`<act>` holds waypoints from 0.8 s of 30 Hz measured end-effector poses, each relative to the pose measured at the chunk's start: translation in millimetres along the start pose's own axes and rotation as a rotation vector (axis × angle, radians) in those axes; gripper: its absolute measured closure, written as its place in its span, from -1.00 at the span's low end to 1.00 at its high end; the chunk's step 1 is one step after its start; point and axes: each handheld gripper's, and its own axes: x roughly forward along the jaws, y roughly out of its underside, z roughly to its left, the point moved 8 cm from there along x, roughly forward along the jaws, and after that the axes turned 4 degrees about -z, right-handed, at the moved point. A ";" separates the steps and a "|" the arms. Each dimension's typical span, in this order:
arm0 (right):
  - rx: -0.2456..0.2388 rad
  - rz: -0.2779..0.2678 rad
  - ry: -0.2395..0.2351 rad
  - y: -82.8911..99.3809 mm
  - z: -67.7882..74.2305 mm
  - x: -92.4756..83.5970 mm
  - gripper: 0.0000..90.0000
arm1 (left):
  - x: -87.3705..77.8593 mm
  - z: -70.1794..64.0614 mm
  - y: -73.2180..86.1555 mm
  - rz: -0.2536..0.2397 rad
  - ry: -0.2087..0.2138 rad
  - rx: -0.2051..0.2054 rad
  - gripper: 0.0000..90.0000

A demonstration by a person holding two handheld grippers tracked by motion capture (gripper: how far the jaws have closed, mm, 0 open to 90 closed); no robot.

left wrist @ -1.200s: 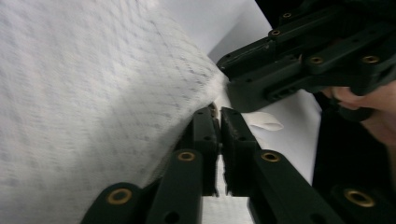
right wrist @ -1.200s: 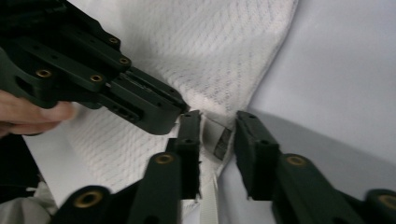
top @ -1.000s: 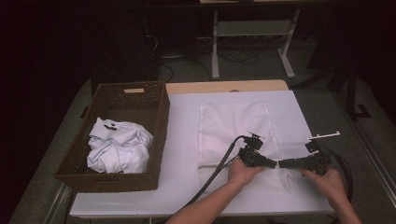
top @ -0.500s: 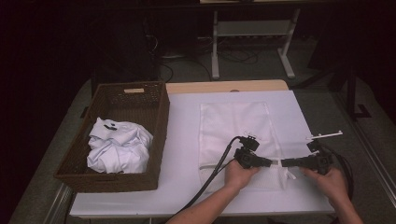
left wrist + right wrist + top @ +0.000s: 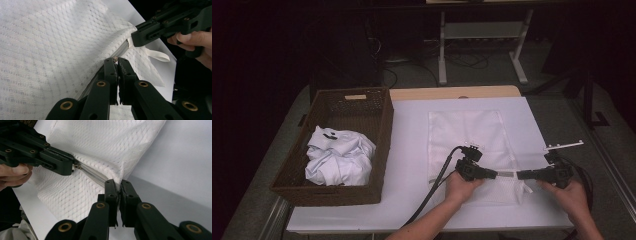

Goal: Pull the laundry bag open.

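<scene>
Mesh bag [image 5: 472, 145] lay flat mid-table, basket [image 5: 337, 145] at its 9 o'clock; left gripper [image 5: 492, 173] was clamped on the zipper pull [image 5: 115, 58], right gripper [image 5: 521, 175] pinching the bag's end, probably bracing the zipper for sliding.

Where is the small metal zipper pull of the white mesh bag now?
In the left gripper view, the zipper pull sits pinched at the left gripper tips, on the white mesh bag.

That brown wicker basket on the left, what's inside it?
The wicker basket holds a crumpled heap of white cloth with a small dark mark. Anything beneath the heap is covered.
</scene>
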 end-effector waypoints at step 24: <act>0.009 -0.014 0.055 6.6 -12.8 -14.5 0.88 | -51.2 25.9 15.0 -0.052 -0.075 -0.025 0.93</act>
